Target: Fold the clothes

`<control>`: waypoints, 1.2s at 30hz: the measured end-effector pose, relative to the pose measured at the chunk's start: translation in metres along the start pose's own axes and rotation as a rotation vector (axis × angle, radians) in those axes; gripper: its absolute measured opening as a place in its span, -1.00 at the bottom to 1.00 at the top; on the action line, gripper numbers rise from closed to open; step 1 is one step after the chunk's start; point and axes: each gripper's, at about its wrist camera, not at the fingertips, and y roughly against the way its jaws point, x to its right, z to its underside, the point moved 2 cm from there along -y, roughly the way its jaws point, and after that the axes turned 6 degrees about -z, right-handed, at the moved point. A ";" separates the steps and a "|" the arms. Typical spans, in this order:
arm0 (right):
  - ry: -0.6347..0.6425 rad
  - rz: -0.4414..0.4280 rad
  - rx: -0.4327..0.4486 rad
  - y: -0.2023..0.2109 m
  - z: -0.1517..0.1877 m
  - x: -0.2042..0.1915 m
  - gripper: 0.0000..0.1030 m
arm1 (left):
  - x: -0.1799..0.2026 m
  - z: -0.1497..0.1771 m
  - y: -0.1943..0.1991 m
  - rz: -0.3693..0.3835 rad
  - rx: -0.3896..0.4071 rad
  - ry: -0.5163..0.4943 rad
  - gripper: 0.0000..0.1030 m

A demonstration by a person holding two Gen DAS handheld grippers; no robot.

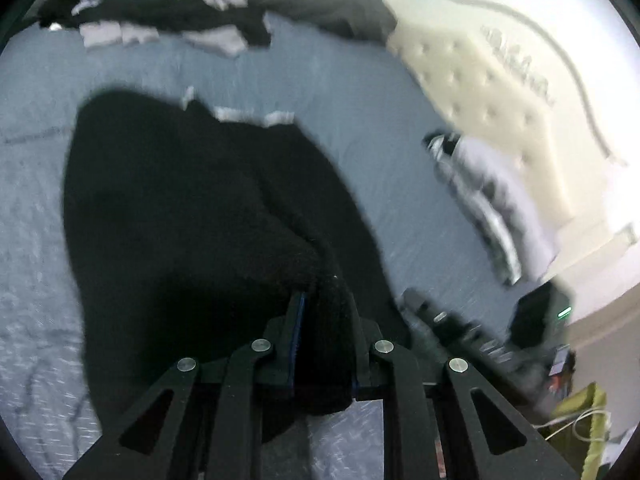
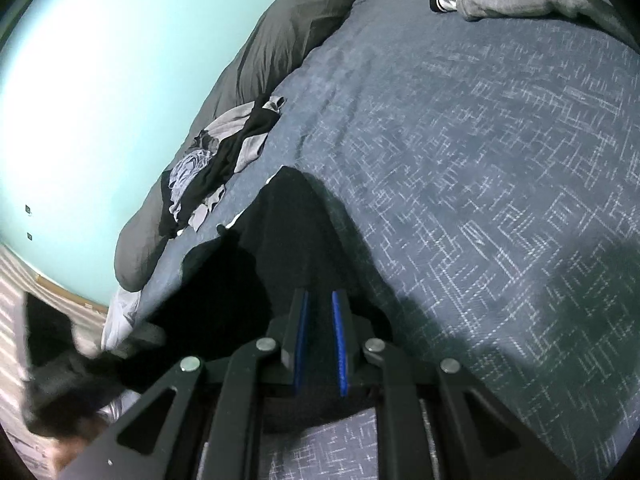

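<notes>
The left tool [image 1: 326, 300] is pinching a thick bunch of the black garment [image 1: 180, 208], the fuzzy cloth wedged between its blue-lined pads and rising over them. Ahead of that tool and off to its left, the rest of the garment spreads in a dark, rounded mass over the blue-grey bedspread [image 1: 360, 120]; a white label or trim shows at its far edge. The view is smeared, as it would be with this hand mid-swing.

The right tool [image 2: 320, 300] has its pads drawn nearly together with a narrow gap between them. Black cloth lies under and ahead of it, narrowing to a point farther out; from this view I cannot tell whether any fabric is actually caught between the pads, so its grip is uncertain. The bedspread stretches away to the right of this tool.

Judging by this, the step is a fold: one edge is being carried across while the other side is anchored. To do it well, the carried edge should travel low and level so the cloth lays flat rather than bunching, and land square on the opposite edge. The anchoring side should stay put until the fold settles. Thick pile like this tends to drag on itself.

Beyond both tools, at the far side of the bed, lies a pile of grey and black clothes [image 2: 228, 148] beside a dark pillow [image 2: 276, 40].
</notes>
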 end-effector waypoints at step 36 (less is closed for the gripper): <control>0.194 -0.197 -0.312 -0.086 0.038 -0.075 0.16 | -0.098 0.036 0.047 -0.159 0.059 0.054 0.05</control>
